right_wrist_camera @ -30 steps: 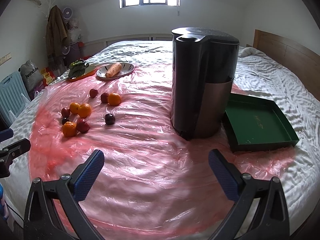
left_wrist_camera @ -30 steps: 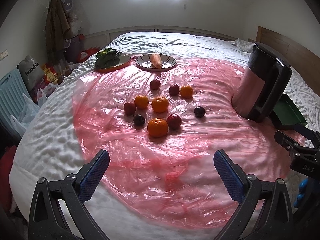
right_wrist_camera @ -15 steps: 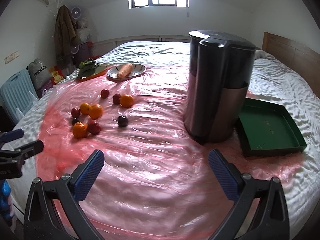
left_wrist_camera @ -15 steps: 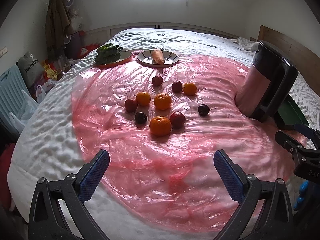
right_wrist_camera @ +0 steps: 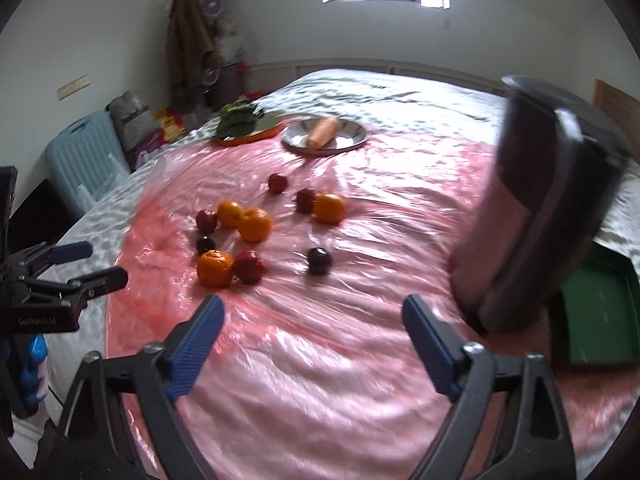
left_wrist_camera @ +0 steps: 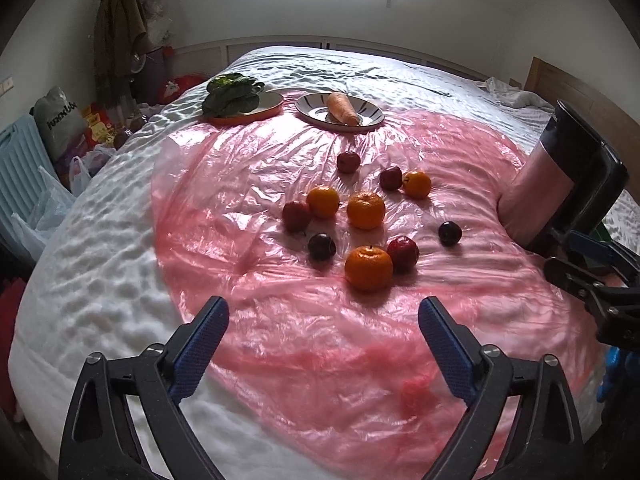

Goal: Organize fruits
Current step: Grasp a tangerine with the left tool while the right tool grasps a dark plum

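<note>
Writing is scarce: a grey bag (left_wrist_camera: pixel 60 118) on the floor beside the bed carries dark lettering too small to read, and the left gripper's body in the right wrist view bears a faint white word, blurred.

Fruits lie loose on the pink plastic sheet (left_wrist_camera: pixel 248 184): four oranges, with the nearest orange (left_wrist_camera: pixel 368 268) touching a red apple (left_wrist_camera: pixel 403 253), plus dark plums.

The left gripper (left_wrist_camera: pixel 323 330) hangs just short of that orange; its jaws have just been closing a little yet stand wide apart with nothing between them. The right gripper (right_wrist_camera: pixel 313 322) is likewise spread and empty, near the same cluster, beside a tall dark jug (right_wrist_camera: pixel 536 208) and a green tray (right_wrist_camera: pixel 600 316).
</note>
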The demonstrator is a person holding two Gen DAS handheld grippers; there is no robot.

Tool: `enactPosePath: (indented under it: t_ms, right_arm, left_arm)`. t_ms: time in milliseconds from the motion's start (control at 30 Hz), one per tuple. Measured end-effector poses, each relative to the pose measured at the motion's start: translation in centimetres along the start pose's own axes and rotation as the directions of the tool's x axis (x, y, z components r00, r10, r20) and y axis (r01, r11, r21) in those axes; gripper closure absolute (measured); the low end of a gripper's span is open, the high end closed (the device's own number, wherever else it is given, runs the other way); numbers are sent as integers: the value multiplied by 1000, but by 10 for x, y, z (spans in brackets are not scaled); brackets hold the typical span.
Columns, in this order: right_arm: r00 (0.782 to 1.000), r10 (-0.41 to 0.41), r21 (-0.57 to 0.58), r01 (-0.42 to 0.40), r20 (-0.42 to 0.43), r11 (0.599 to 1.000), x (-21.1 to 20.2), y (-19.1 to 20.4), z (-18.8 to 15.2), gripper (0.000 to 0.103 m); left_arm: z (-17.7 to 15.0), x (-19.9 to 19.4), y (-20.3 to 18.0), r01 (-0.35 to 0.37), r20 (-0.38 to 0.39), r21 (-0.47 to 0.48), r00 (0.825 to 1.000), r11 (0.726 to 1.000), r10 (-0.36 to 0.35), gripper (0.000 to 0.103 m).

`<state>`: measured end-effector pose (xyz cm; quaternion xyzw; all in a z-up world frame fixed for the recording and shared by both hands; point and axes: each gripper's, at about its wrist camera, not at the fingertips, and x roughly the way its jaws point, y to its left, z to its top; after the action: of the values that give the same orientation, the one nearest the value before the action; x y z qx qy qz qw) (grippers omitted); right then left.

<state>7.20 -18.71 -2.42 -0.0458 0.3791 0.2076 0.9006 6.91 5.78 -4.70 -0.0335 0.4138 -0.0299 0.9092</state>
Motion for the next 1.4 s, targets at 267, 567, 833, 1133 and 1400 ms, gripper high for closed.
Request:
enactPosePath:
  t_ms: [267, 567, 833, 1133, 1400]
  right_arm:
    - [993, 81, -46, -85, -90, 995, 54, -6, 17, 11]
    - [979, 111, -80, -126, -170, 989, 104, -11, 29, 39]
    - [972, 73, -125, -103, -223, 987, 129, -12, 31, 59]
    - [967, 49, -153, -90, -250, 984, 142, -14, 30, 59]
    - [964, 62, -146, -103, -258, 984, 150, -16, 27, 65]
  left_arm:
    - [11, 43, -15, 86, -68, 37, 994, 996, -84, 37]
    - [17, 88, -28, 100, -132, 70, 987, 993, -90, 44]
    - [16, 112, -32, 97, -168, 85, 982, 992, -82, 51]
    - [18, 123, -39, 96, -186, 104, 980, 990, -75, 52]
    - [18, 130, -38, 105, -204, 98, 975, 990, -84, 62]
